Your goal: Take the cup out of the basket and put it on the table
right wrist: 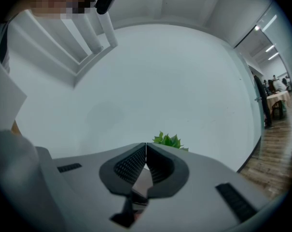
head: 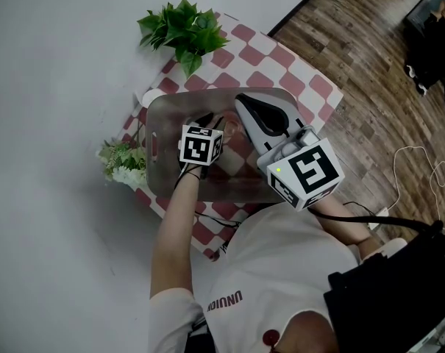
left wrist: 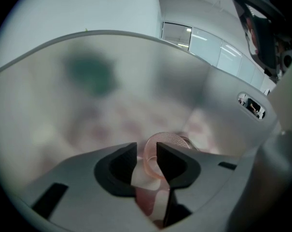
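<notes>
You are pinching the pink cup by its thin rim inside the basket with your left hand-held gripper, your right hand-held gripper hanging clenched and empty, so the cup could slip when lifted.

**A staged corner in a large office-like hall**

In my head view I see a white wall at upper left and a wood-plank floor at upper right. A small table draped in red-and-white checks carries a leafy plant and flowers. A cable trails at right. The far right edge of my right gripper view shows ceiling strip lights and distant desks.
</notes>
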Demonstrator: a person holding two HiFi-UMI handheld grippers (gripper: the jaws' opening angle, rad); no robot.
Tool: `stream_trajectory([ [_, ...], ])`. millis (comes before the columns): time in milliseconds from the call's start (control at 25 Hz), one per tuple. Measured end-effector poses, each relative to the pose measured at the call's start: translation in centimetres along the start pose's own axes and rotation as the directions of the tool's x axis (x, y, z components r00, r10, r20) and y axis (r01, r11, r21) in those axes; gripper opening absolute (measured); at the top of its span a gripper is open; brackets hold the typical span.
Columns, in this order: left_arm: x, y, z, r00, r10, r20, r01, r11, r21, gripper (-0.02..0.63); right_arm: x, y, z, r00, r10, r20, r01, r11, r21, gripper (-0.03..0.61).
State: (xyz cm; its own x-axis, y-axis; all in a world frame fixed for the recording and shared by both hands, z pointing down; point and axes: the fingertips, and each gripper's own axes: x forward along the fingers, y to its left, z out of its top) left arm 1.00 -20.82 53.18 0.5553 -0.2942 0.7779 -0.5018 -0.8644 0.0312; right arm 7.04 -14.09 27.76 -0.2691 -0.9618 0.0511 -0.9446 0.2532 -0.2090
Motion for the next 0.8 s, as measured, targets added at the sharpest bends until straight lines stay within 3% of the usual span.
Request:
stream_trajectory([
  [800,0.5,-0.7,-1.3,0.999,-0.014,-0.042,0.014,1.0,-0.001,0.086,0.1,0.2,-0.1,1.0,0.006,-0.003,-0.006,1.0,0.001,0.018],
])
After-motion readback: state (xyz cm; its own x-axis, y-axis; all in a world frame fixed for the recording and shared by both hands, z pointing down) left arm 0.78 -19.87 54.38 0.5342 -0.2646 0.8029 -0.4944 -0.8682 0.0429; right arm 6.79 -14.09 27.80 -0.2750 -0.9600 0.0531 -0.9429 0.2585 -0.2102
